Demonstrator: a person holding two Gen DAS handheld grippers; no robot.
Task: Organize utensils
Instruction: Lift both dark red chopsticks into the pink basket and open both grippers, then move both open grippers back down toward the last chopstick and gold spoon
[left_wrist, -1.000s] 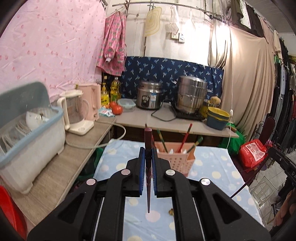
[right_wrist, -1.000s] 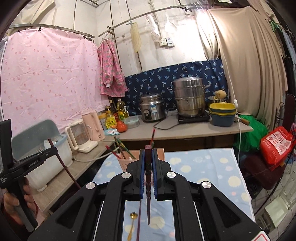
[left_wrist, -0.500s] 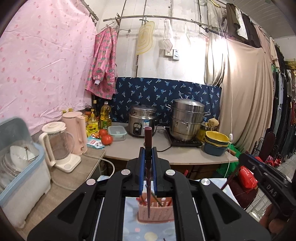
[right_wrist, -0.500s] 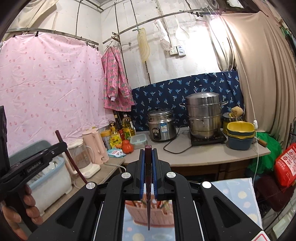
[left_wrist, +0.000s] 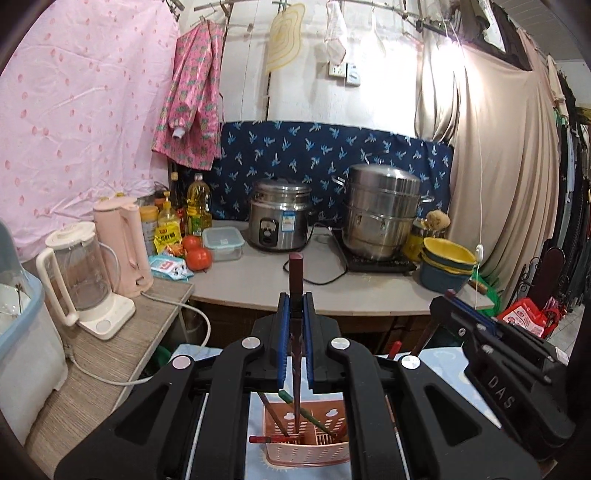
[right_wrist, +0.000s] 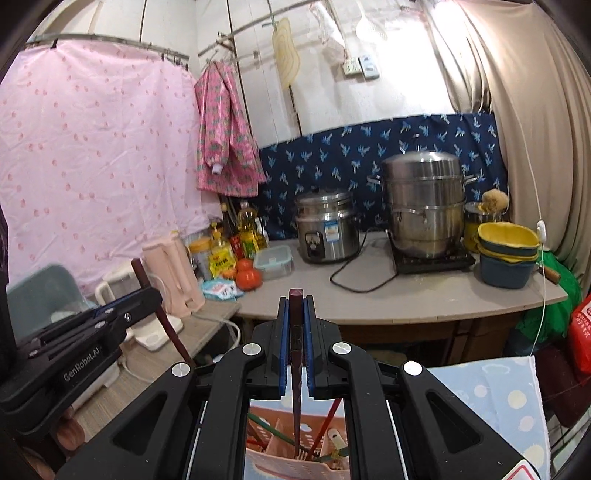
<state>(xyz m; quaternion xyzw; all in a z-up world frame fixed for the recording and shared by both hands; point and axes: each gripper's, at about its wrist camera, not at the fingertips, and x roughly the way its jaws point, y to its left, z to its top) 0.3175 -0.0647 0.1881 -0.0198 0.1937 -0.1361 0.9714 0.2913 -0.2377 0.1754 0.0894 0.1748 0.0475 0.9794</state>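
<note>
Both jaws are clamped on a dark chopstick: left gripper (left_wrist: 294, 334), right gripper (right_wrist: 295, 338), over the pink basket (left_wrist: 306, 448) on a dotted tablecloth (right_wrist: 491, 398); "GenRobot.AI" is printed on the left gripper.

Bright, even room light — glare on curtain (left_wrist: 476, 122) upper right; sharp centre, fisheye bending, dark corner vignette

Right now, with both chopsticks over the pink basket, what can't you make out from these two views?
- Left wrist view: the pink basket sides and floor, masked by the left gripper.
- Right wrist view: where the chopstick tip ends inside the basket, lost among the utensils.
- Right wrist view: the basket's front is cut off by the bottom edge.
- Left wrist view: the dish rack contents, cut by the left edge.
</note>
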